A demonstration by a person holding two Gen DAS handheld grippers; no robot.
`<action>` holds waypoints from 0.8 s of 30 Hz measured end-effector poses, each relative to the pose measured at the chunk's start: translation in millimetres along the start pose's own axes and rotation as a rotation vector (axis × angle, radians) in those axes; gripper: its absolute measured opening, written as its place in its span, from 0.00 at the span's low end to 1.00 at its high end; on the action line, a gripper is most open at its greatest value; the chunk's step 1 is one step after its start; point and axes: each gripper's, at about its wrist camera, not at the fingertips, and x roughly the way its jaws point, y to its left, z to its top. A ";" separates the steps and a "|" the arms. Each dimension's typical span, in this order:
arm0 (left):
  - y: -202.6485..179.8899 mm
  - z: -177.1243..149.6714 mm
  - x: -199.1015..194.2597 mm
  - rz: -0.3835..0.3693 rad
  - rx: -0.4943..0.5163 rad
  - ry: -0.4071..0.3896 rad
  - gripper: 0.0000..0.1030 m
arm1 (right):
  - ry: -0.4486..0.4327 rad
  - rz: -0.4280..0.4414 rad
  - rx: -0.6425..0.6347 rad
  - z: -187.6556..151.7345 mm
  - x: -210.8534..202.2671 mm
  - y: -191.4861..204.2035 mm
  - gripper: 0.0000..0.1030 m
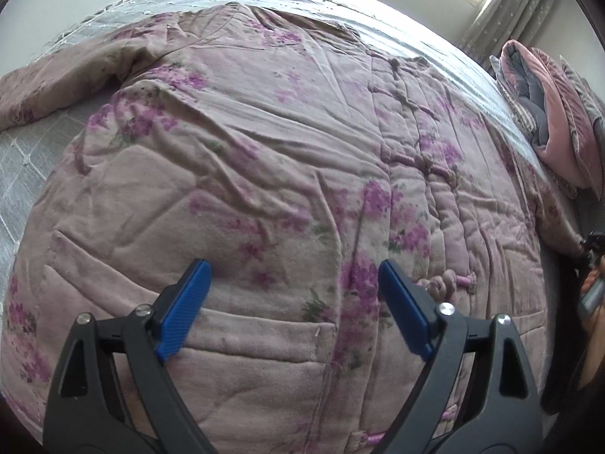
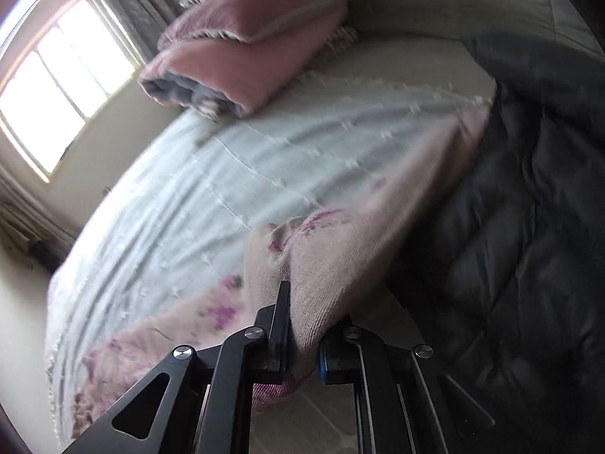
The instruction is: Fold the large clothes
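A large pink padded jacket (image 1: 264, 174) with purple flowers and knot buttons lies spread front-up on the bed. My left gripper (image 1: 295, 276) is open, its blue pads hovering over the jacket's lower front near a pocket. My right gripper (image 2: 302, 325) is shut on a sleeve end of the jacket (image 2: 325, 265) and holds it lifted above the bed. The right gripper also shows at the right edge of the left wrist view (image 1: 590, 249), at the sleeve's tip.
The bed has a pale grey-blue quilted cover (image 2: 211, 174). Folded pink and grey bedding (image 2: 242, 56) is stacked at the head, also in the left wrist view (image 1: 552, 113). A dark puffy garment (image 2: 529, 208) lies at the right. A window (image 2: 56, 87) is behind.
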 end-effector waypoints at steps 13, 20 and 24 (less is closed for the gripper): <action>61.4 28.6 -17.4 0.068 -0.177 -0.095 0.88 | -0.505 0.431 -0.781 -135.3 -173.4 253.7 0.11; 104.7 34.8 -18.4 0.084 -0.320 -0.119 0.88 | -0.153 0.413 -1.422 -362.9 -98.9 324.4 0.17; 103.8 36.6 -20.3 0.056 -0.323 -0.120 0.88 | -0.065 0.390 -1.454 -390.4 -62.5 319.0 0.55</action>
